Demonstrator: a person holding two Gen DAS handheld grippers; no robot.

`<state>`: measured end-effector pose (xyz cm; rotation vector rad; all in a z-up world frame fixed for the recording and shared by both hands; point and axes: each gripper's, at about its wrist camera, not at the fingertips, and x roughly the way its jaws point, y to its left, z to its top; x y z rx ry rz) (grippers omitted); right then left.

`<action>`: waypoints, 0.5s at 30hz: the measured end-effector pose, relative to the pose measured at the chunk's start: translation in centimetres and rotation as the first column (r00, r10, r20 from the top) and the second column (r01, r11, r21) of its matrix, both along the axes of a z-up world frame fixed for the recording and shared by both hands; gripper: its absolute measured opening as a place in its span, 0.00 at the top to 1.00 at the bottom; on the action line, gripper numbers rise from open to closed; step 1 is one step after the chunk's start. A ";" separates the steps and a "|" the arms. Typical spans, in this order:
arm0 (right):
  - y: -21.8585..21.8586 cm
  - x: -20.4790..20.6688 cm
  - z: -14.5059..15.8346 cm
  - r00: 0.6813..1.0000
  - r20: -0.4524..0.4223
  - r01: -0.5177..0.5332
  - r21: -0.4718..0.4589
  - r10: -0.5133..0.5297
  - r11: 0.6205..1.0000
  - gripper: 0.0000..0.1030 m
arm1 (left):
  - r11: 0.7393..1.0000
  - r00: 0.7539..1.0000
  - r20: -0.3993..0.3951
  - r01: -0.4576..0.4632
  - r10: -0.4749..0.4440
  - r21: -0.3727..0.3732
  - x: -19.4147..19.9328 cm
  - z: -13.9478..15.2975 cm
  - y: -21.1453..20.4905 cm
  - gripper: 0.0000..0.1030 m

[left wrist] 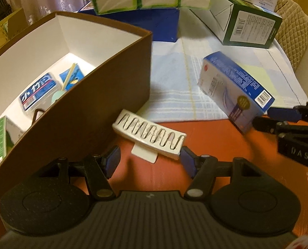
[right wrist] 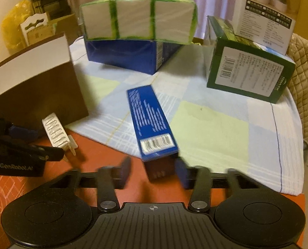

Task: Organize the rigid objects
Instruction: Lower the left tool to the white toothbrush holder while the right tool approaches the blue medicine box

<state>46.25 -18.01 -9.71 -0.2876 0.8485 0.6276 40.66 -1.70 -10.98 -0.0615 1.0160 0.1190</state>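
Note:
A white slotted plastic piece [left wrist: 148, 136] lies on the red surface beside the brown box [left wrist: 104, 95]; it also shows in the right wrist view [right wrist: 57, 131]. My left gripper [left wrist: 149, 161] is open, its fingers on either side of the piece's near end. A blue and white carton [left wrist: 234, 91] lies on the checked cloth; it shows in the right wrist view [right wrist: 150, 122]. My right gripper [right wrist: 154, 172] is open around the carton's near end, fingers apart from it. The brown box holds several small packages [left wrist: 37, 92].
A blue box [right wrist: 129, 55] with a green-wrapped tissue pack [right wrist: 137, 18] on it stands at the back. A green box [right wrist: 249, 68] with a white box [right wrist: 266, 16] on it stands at the back right. The checked cloth [right wrist: 216, 124] covers the far table.

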 end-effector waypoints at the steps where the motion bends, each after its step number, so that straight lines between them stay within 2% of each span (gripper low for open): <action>1: 0.0 -0.2 -0.1 1.000 -0.013 -0.001 0.002 0.001 1.000 0.80 | 1.000 1.000 -0.001 -0.002 0.002 0.001 -0.4 0.1 0.3 0.41; 4: -0.2 -0.8 0.1 1.000 -0.024 0.007 0.016 -0.007 1.000 0.88 | 1.000 1.000 -0.001 -0.006 0.006 0.002 -1.6 0.3 1.0 0.40; 10: -0.2 -2.9 0.6 0.997 -0.070 -0.035 0.054 0.039 0.998 0.89 | 0.998 0.999 -0.012 -0.038 0.039 0.041 -3.4 0.3 2.3 0.44; 12: -0.2 -3.4 0.8 0.997 -0.072 -0.017 0.057 0.022 0.998 0.88 | 0.999 0.999 -0.017 -0.047 0.047 0.010 -3.8 0.4 2.9 0.46; 14: -0.2 -3.5 0.9 0.998 -0.065 0.010 0.043 -0.008 0.999 0.76 | 0.999 0.999 -0.006 -0.046 0.046 -0.029 -3.9 0.8 3.2 0.46; 15: -0.4 -3.4 0.9 0.998 -0.055 0.022 0.040 -0.020 0.999 0.58 | 0.998 0.999 0.005 -0.039 0.039 -0.041 -3.9 1.1 3.1 0.46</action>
